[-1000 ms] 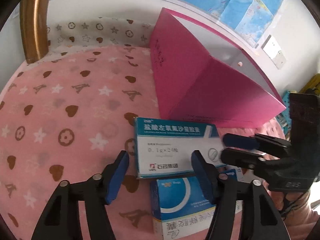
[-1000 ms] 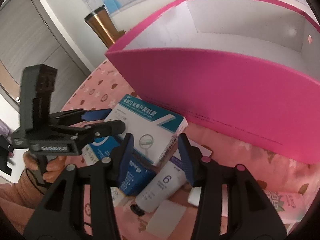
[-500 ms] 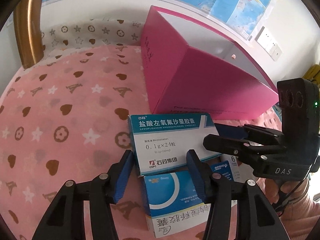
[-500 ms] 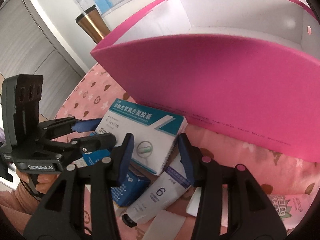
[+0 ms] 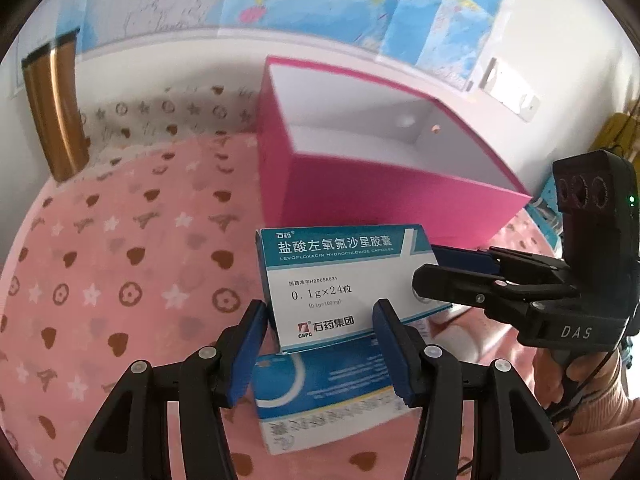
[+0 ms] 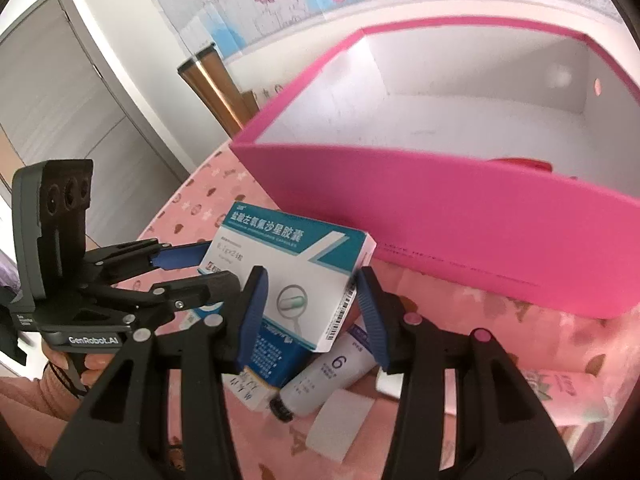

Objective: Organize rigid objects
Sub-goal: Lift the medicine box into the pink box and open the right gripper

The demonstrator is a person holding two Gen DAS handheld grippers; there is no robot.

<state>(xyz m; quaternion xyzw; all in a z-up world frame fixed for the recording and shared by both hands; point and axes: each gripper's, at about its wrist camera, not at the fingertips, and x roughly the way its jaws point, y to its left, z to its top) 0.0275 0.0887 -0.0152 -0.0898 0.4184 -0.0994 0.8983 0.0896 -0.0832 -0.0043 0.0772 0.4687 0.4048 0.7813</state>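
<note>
A white and teal medicine box is held up above the pink blanket, in front of the open pink storage box. My left gripper grips its near end, both blue pads against its sides. My right gripper grips the other end; it shows in the left wrist view at the box's right edge. In the right wrist view the medicine box sits between the right pads, with the pink storage box behind it. A blue medicine box lies below.
A white tube marked 6, a dark blue box, a white card and a pink packet lie on the blanket. A gold tumbler stands at the back left. A wall with maps is behind.
Both grippers have closed onto the white and teal medicine box and lifted it off the pile, toward the pink storage box, whose inside now shows.
</note>
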